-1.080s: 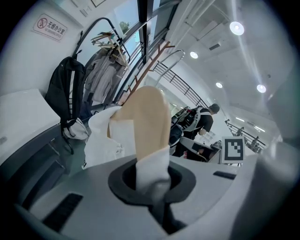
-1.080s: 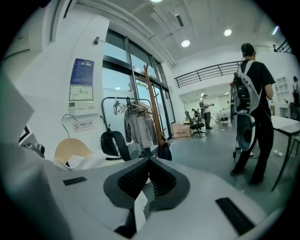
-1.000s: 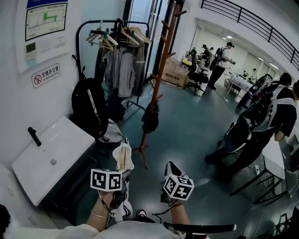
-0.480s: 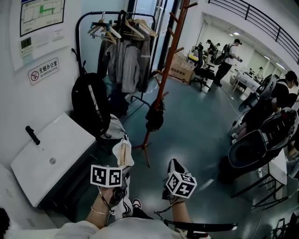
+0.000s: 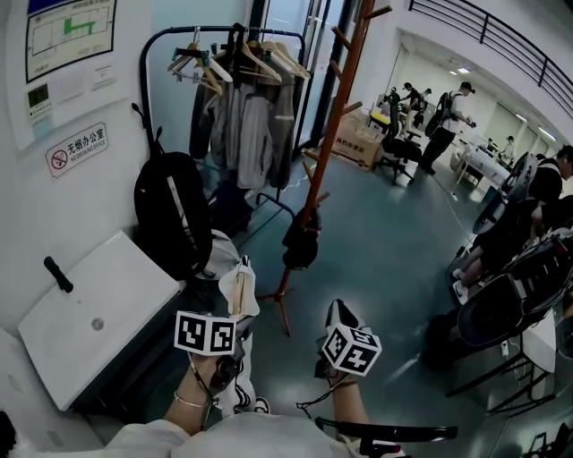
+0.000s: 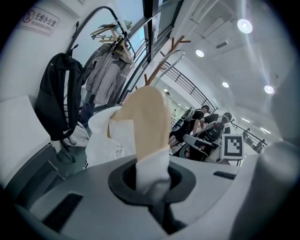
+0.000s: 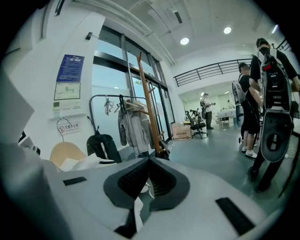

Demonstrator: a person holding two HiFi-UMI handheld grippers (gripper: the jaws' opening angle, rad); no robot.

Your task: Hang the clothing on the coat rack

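Two grippers were held low in front of the person. The left gripper [image 6: 152,177] had its jaws clamped on the lower white end of a white-and-tan garment [image 6: 146,117], which stood up out of the fingers, the tan part uppermost. The right gripper [image 7: 150,161] had its jaws together, empty. The wooden coat rack [image 5: 324,148] stood ahead, well apart from the garment, with a black bag [image 5: 301,248] hanging on it.

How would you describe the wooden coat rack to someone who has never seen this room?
By the glass wall stands a black metal clothes rail full of hangers and jackets. Just right of it rises the wooden coat rack: one reddish-brown pole with short pegs, a dark bag on a low peg.
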